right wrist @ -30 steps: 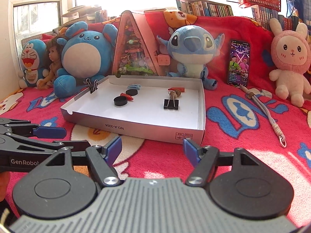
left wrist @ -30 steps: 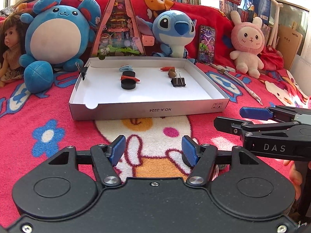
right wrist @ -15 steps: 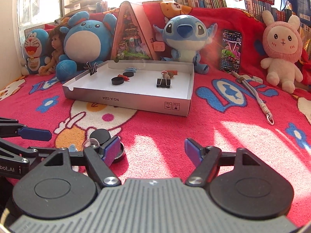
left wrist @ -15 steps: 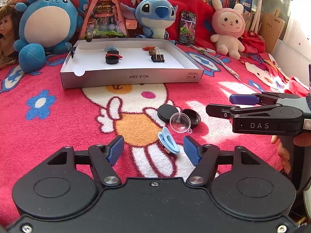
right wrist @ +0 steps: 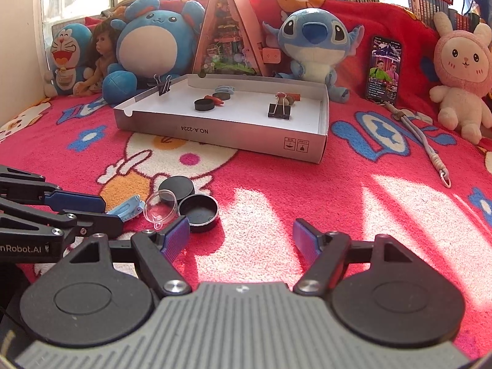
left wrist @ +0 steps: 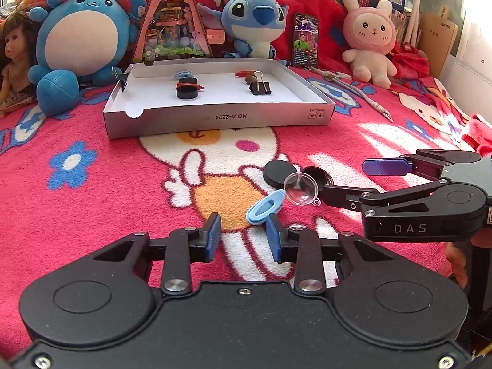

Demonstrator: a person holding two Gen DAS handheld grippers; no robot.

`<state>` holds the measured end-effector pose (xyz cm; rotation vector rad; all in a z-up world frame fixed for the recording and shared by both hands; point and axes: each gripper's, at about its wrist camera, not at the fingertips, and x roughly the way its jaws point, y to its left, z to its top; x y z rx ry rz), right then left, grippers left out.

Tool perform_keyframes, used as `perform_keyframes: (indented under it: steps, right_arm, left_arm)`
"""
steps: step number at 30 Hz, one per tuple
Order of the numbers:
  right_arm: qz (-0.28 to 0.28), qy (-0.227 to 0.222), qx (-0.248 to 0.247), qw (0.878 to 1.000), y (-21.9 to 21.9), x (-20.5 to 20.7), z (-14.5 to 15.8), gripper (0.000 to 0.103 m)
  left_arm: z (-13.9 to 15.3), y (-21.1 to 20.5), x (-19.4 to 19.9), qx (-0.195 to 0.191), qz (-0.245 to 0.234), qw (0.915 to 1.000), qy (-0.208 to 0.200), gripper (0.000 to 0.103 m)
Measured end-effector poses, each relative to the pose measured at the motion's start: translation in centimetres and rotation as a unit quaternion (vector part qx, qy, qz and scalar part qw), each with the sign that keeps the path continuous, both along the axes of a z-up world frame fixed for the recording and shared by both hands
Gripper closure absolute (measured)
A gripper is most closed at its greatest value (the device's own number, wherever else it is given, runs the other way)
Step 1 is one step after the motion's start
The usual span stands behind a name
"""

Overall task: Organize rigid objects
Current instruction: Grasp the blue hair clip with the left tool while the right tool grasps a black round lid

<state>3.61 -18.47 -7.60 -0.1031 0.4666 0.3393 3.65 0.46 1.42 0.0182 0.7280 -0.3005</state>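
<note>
Your L gripper (left wrist: pixel 243 229) just pinched shut on the clip (left wrist: pixel 265 207) (R gripper (right wrist: pixel 240 233) is wide open, empty). Clip's ready for the box (left wrist: pixel 215 120).

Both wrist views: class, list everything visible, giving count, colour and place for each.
blanket: one, red patterned, under everything
box: one, white, mid-blanket
black discs: three, two in box, one outside
binder clips: two, black, in box and on its left wall
red pieces: two, in box
blue clips: two, one at box's back, one at left tool's tips
open cap: one, black, beside outside disc
clear dome: one, beside cap
plush toys: four, blue or pink, back row
doll, phone, triangular display: one each, back row
left tool: black, blue pads, closed down
right tool: black, grey, blue pads, open, empty
</note>
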Motion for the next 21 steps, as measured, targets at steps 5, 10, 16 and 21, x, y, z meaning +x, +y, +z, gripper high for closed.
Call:
perform_keyframes:
  steps: [5,10,16,21]
  right_arm:
    - [0.004,-0.001,0.004,1.000,0.6,0.2,0.0,0.020]
    - [-0.010,-0.004,0.009,1.000,1.0,0.6,-0.1,0.020]
    - [-0.002,0.000,0.021,1.000,1.5,0.9,-0.3,0.031]
    - [0.009,-0.007,0.018,1.000,2.0,0.6,-0.3,0.059]
  left_arm:
    - [0.0,1.2,0.6,0.021,0.031,0.9993,-0.005,0.072]
    - [0.2,1.3,0.0,0.005,0.027,0.9996,-0.003,0.065]
    - [0.1,-0.5,-0.8,0.011,0.021,0.9995,-0.022,0.059]
    - [-0.3,-1.7,-0.7,0.005,0.021,0.9994,-0.029,0.059]
